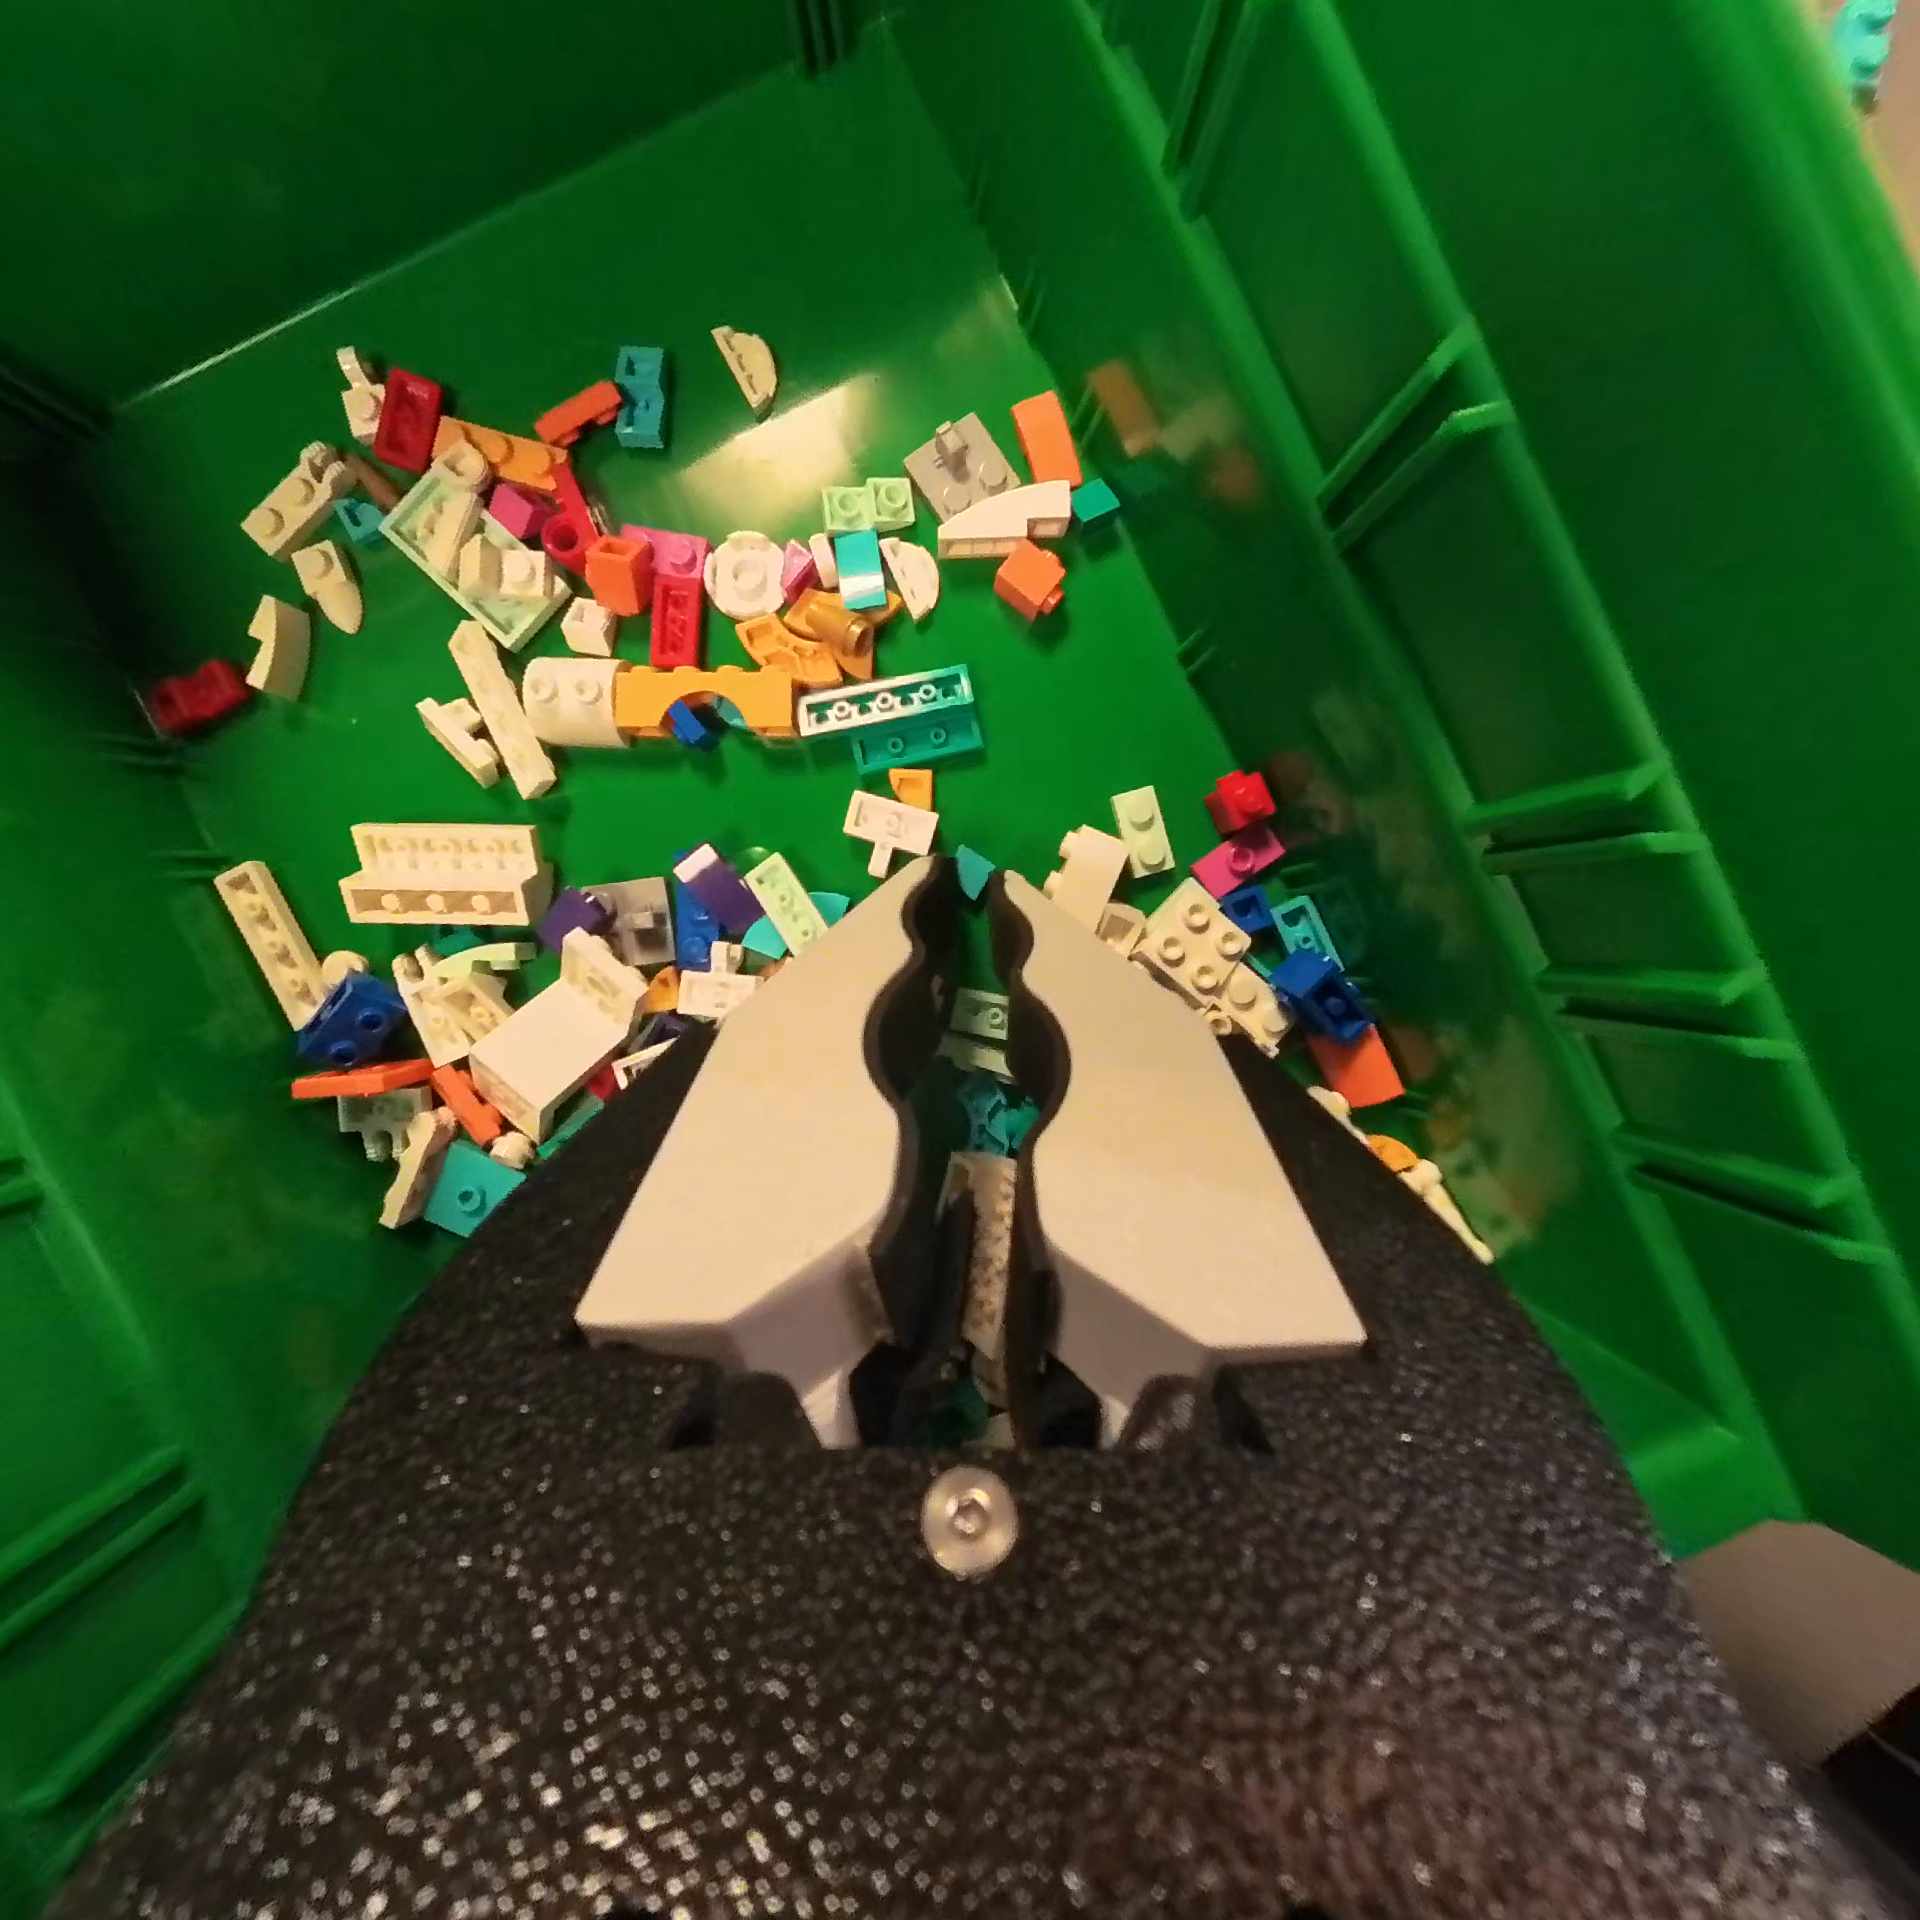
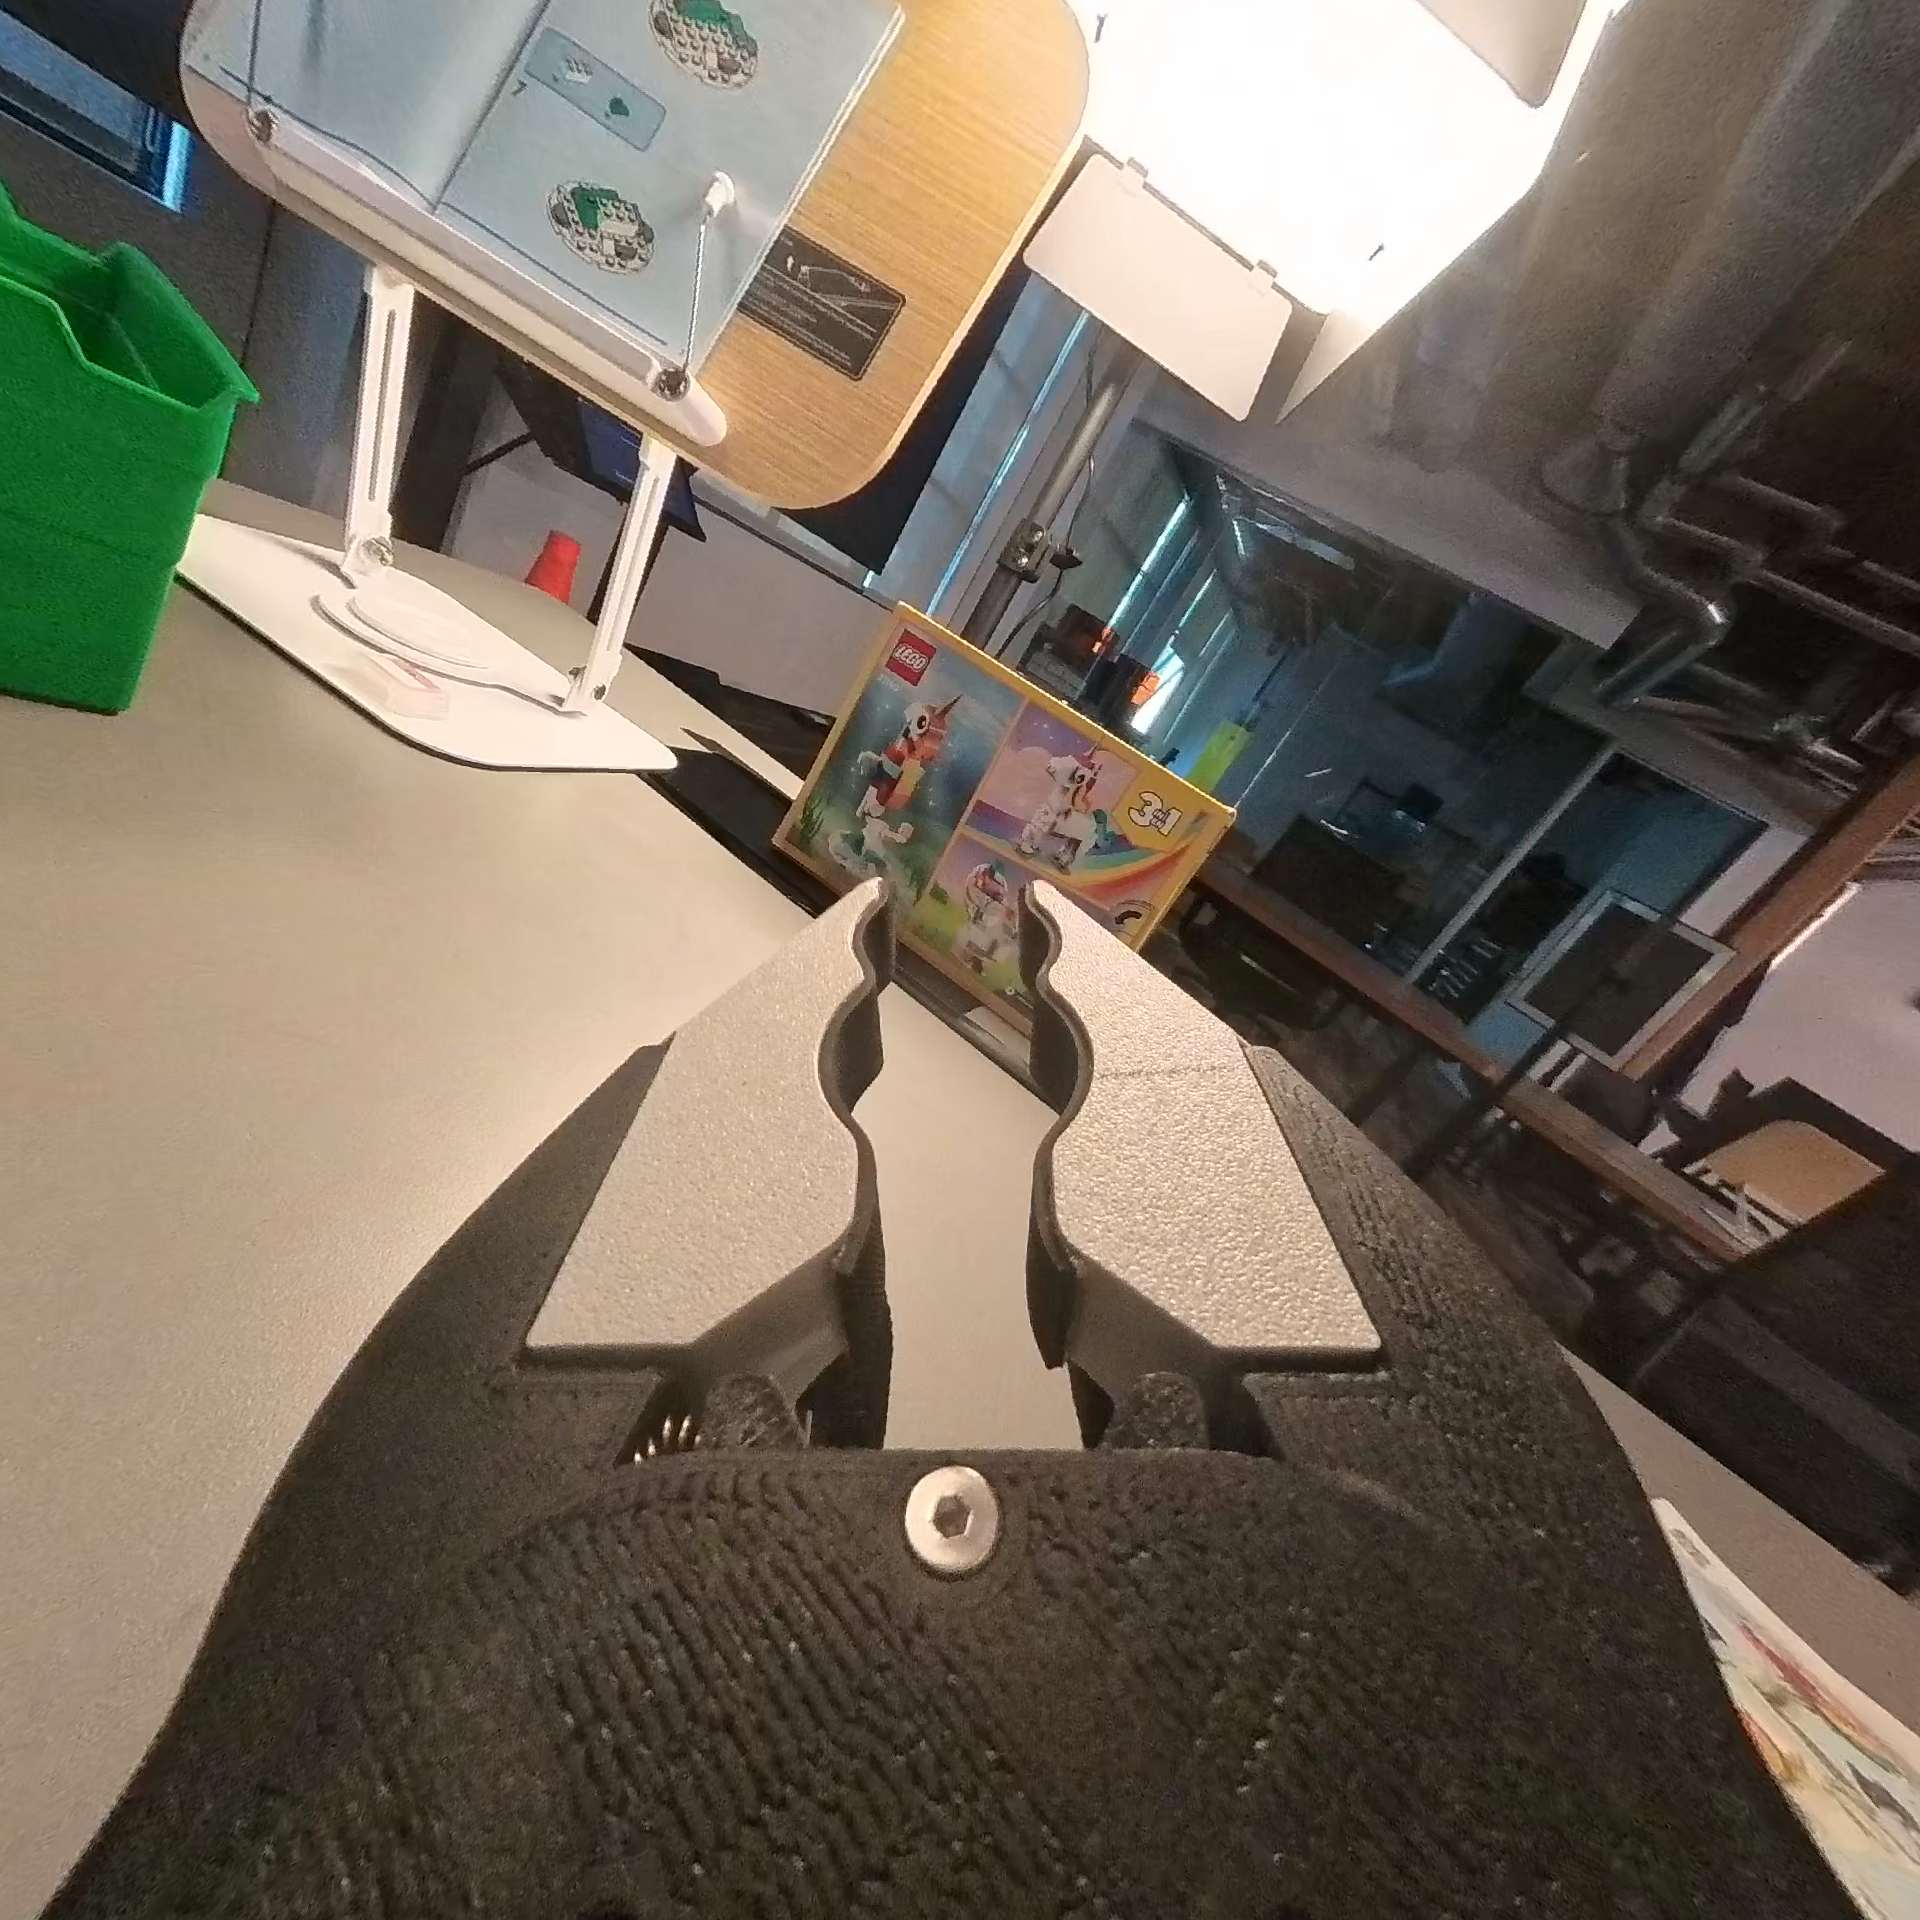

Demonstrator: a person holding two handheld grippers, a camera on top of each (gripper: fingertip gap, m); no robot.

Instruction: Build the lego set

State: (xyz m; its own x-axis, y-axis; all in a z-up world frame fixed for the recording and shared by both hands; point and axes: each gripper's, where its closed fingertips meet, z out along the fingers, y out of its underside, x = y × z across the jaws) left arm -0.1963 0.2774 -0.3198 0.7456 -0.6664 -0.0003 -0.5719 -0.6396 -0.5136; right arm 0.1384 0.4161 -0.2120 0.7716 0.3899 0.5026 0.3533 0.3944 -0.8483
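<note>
In the left wrist view, a green bin (image 1: 1351, 436) holds several loose lego pieces in white, orange, teal, red, blue and pink. My left gripper (image 1: 971, 878) is down inside the bin, over the near pile. Its jaws are almost together, and a small teal piece (image 1: 974, 868) sits pinched between the tips. More pieces lie under the fingers, partly hidden. In the right wrist view, my right gripper (image 2: 956, 914) is open and empty, low over the grey table (image 2: 312, 987), pointing at the lego box (image 2: 997, 821).
An instruction booklet (image 2: 540, 135) rests on a white stand (image 2: 436, 665) at the back left. The green bin (image 2: 94, 468) stands at the far left of the table. A red cup (image 2: 554, 561) is behind the stand. A printed sheet (image 2: 1787, 1725) lies at the bottom right. Tip to tip, the grippers are about 40 centimeters apart.
</note>
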